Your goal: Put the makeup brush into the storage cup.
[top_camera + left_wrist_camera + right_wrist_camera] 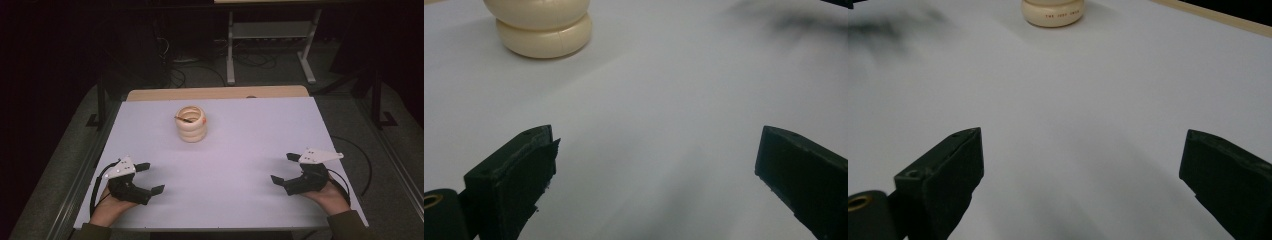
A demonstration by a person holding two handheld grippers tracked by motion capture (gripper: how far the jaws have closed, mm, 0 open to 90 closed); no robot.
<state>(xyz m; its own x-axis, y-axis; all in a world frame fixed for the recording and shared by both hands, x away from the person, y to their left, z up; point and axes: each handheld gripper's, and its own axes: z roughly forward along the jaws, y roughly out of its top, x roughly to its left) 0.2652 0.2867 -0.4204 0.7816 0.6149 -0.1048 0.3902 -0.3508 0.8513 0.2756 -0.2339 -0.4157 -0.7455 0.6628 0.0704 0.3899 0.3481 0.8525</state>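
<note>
At the near edge of a white table [220, 200], a person's two hands each hold a black two-jaw gripper. The left gripper [150, 178] sits at the near left and the right gripper [283, 169] at the near right, well apart from each other. Both have their jaws spread wide and hold nothing, and both point toward the middle of the table. Bare white surface lies between them and ahead of them.

Farther back, near the middle of the far half of the table, stands a cream-coloured ribbed pot [191, 123], shaped like stacked rings, upright. A thin brownish item rests at its open top; it is too small to identify. Beyond the table are a dark floor, cables and the legs of another table.

This looks like the very start of the work, before any reach. The next move likely calls for carrying one gripper forward to the pot, jaws kept wide enough to clear its rounded sides.
</note>
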